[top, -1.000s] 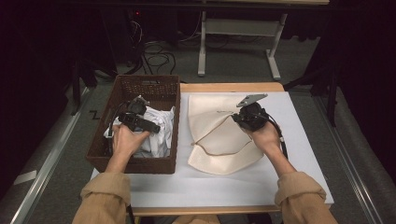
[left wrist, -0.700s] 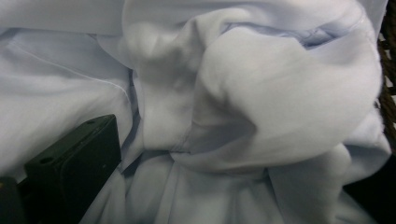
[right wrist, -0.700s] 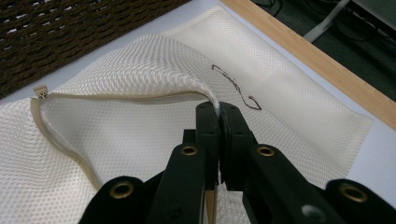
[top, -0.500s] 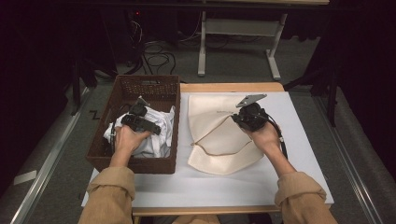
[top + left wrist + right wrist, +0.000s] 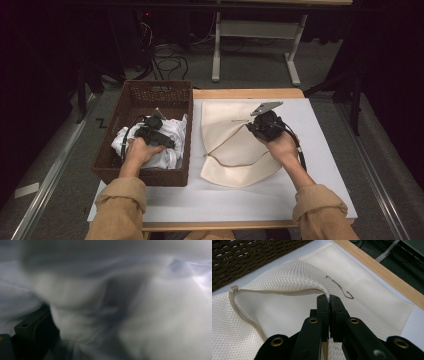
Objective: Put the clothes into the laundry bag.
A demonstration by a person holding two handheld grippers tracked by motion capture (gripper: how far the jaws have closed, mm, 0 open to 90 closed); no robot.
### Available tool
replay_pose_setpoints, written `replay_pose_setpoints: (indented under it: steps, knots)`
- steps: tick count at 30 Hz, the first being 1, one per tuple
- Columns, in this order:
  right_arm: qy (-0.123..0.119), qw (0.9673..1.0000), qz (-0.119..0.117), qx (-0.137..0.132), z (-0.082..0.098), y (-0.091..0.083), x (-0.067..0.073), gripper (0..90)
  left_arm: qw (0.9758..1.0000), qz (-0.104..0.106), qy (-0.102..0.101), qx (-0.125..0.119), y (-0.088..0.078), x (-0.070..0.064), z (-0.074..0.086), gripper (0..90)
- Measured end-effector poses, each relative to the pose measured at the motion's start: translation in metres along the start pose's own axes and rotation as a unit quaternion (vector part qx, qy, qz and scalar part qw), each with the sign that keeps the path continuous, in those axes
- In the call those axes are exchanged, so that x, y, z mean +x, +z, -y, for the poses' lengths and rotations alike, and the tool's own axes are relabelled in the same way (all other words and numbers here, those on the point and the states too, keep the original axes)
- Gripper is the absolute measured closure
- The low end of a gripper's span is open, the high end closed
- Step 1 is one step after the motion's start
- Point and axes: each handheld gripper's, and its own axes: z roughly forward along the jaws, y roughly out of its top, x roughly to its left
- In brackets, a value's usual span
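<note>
- Nearest the person: two forearms in tan sleeves enter from the bottom of the high view, one gripper in each hand, two grippers in all.
- Right gripper: jaws pressed together, pinching the raised zip edge of the mesh bag and lifting that edge off the lower layer, so the mouth gapes toward the basket.
- Mesh bag: one, cream, fine honeycomb weave, flat on the white table cover; a tan zip tape runs along the opening, with its end tab near the basket side. A dark printed mark sits on the upper panel.
- Bare white cover lies around the bag on its near and right sides; the wooden table edge borders the far side.
- Left gripper: down inside the basket, buried in the white cloth. Its own view is blurred white fabric pressed close, with one black jaw at lower left; whether the jaws are open or closed cannot be told.
- White cloth: one crumpled bundle, soft and creased, in the near half of the basket.
- Basket: one, dark brown woven wicker, rectangular, just beside the bag on the table's left edge; its far half shows bare bottom.
</note>
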Motion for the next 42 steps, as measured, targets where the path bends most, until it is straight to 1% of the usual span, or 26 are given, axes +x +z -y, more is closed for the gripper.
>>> replay_pose_setpoints:
  steps: [1, 3, 4, 5, 6, 7, 8, 11, 12, 13, 18, 21, 22, 23, 25, 28, 30, 32, 33, 34, 36, 37, 39, 41, 42]
  knots:
    - [0.0, 1.0, -0.002, 0.003, 0.0, -0.001, 0.0, 87.9, 1.0, -0.001, 0.002, 0.003, 0.001, -0.001, 0.0, 0.9]
    - [-0.001, 1.0, -0.001, 0.004, 0.0, -0.001, 0.0, 87.9, 1.0, 0.006, 0.003, 0.005, 0.003, -0.001, 0.0, 3.0]
    - [-0.001, 1.0, -0.001, 0.004, 0.0, -0.001, 0.0, 87.9, 1.0, 0.006, 0.003, 0.005, 0.003, -0.001, 0.0, 5.7]
    - [-0.002, 1.0, -0.001, 0.002, 0.0, -0.001, 0.0, 87.9, 0.9999, 0.01, 0.004, 0.006, 0.002, -0.001, 0.0, 5.7]
    - [-0.001, 1.0, 0.0, 0.0, 0.001, -0.001, 0.0, 87.9, 0.9999, 0.015, 0.003, 0.007, 0.002, -0.002, 0.0, 9.2]
    - [0.0, 1.0, 0.001, 0.002, 0.001, 0.0, -0.001, 87.9, 0.9998, 0.018, 0.005, 0.009, 0.002, -0.002, 0.0, 15.6]
    - [0.0, 1.0, 0.001, 0.002, 0.001, 0.0, -0.001, 87.9, 0.9998, 0.019, 0.005, 0.011, 0.001, -0.002, 0.0, 15.6]
    - [-0.001, 1.0, 0.002, 0.005, 0.001, 0.002, 0.0, 87.9, 0.9997, 0.018, 0.007, 0.017, -0.001, -0.004, 0.0, 23.7]
    - [-0.002, 1.0, 0.002, 0.005, 0.001, 0.003, 0.0, 88.0, 0.9996, 0.018, 0.011, 0.019, -0.001, -0.005, 0.0, 31.7]
    - [-0.002, 1.0, 0.002, 0.005, 0.001, 0.003, 0.0, 88.0, 0.9995, 0.019, 0.013, 0.02, -0.002, -0.006, -0.001, 31.7]
    - [-0.003, 1.0, 0.004, 0.006, 0.001, 0.002, 0.0, 88.0, 0.9991, 0.033, 0.017, 0.023, -0.006, -0.007, 0.0, 48.2]
    - [-0.001, 1.0, 0.003, 0.006, 0.003, 0.002, -0.001, 88.0, 0.9989, 0.034, 0.022, 0.023, -0.009, -0.008, -0.001, 57.2]
    - [-0.001, 1.0, 0.003, 0.006, 0.003, 0.002, -0.001, 88.0, 0.9989, 0.034, 0.023, 0.023, -0.01, -0.008, -0.001, 57.2]
    - [0.001, 1.0, 0.0, 0.006, 0.003, 0.003, -0.001, 87.9, 0.9989, 0.034, 0.024, 0.021, -0.011, -0.008, -0.001, 62.0]
    - [-0.001, 1.0, 0.0, 0.005, 0.003, 0.002, -0.001, 87.9, 0.999, 0.033, 0.023, 0.019, -0.013, -0.007, -0.001, 63.2]
    - [-0.008, 1.0, -0.004, 0.001, 0.005, 0.002, -0.004, 88.0, 0.999, 0.029, 0.03, 0.014, -0.015, -0.009, 0.001, 64.8]
    - [-0.01, 0.9999, -0.008, 0.002, 0.005, 0.004, -0.005, 88.0, 0.9991, 0.029, 0.03, 0.011, -0.016, -0.009, 0.002, 64.8]
    - [-0.013, 0.9998, -0.012, 0.002, 0.005, 0.005, -0.007, 87.9, 0.9992, 0.031, 0.023, 0.006, -0.017, -0.008, 0.002, 64.9]
    - [-0.02, 0.9997, -0.014, 0.003, 0.005, 0.006, -0.008, 88.0, 0.9993, 0.031, 0.023, 0.004, -0.018, -0.008, 0.003, 65.0]
    - [-0.017, 0.9997, -0.016, 0.004, 0.004, 0.007, -0.008, 87.9, 0.9993, 0.03, 0.022, 0.003, -0.018, -0.008, 0.003, 65.2]
    - [-0.019, 0.9997, -0.018, 0.003, 0.004, 0.007, -0.01, 87.9, 0.9994, 0.026, 0.022, 0.002, -0.02, -0.01, 0.003, 65.6]
    - [-0.015, 0.9997, -0.02, 0.003, 0.003, 0.008, -0.01, 87.9, 0.9995, 0.022, 0.022, -0.001, -0.021, -0.011, 0.003, 66.6]
    - [-0.012, 0.9996, -0.026, -0.005, 0.003, 0.009, -0.012, 87.9, 0.9997, 0.013, 0.021, -0.009, -0.025, -0.013, 0.004, 69.8]
    - [-0.012, 0.9994, -0.031, -0.005, 0.002, 0.011, -0.012, 87.9, 0.9996, 0.013, 0.02, -0.015, -0.031, -0.014, 0.004, 72.4]
    - [-0.017, 0.9993, -0.033, -0.006, 0.001, 0.012, -0.012, 87.9, 0.9996, 0.012, 0.02, -0.016, -0.033, -0.014, 0.005, 72.9]
